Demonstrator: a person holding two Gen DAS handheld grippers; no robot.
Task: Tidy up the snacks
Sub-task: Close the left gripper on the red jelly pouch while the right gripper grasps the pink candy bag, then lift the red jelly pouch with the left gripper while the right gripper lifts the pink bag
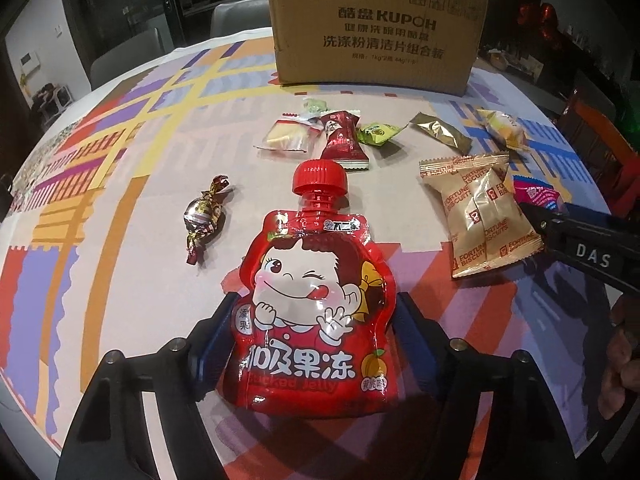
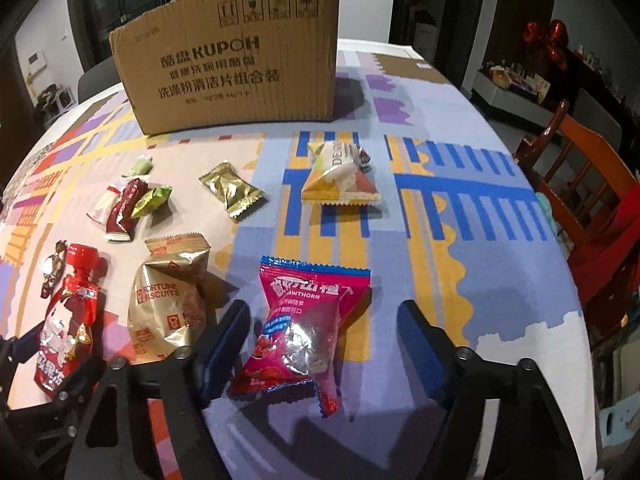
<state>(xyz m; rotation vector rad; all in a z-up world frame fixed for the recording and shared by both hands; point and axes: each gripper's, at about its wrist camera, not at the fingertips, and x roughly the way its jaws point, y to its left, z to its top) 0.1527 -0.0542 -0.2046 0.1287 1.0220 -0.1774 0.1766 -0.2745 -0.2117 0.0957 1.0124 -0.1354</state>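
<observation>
Behind left gripper (image 1: 316, 320) fingers, jelly pouch (image 1: 312, 300) edges hidden, grip unclear

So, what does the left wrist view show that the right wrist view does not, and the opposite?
Only the left wrist view shows the jelly pouch's full front, between the left gripper's fingers.

Only the right wrist view shows the whole hawthorn packet between the right gripper's fingers, and a wooden chair.

Both show the cardboard box, fortune biscuits packet and gold packet.
</observation>
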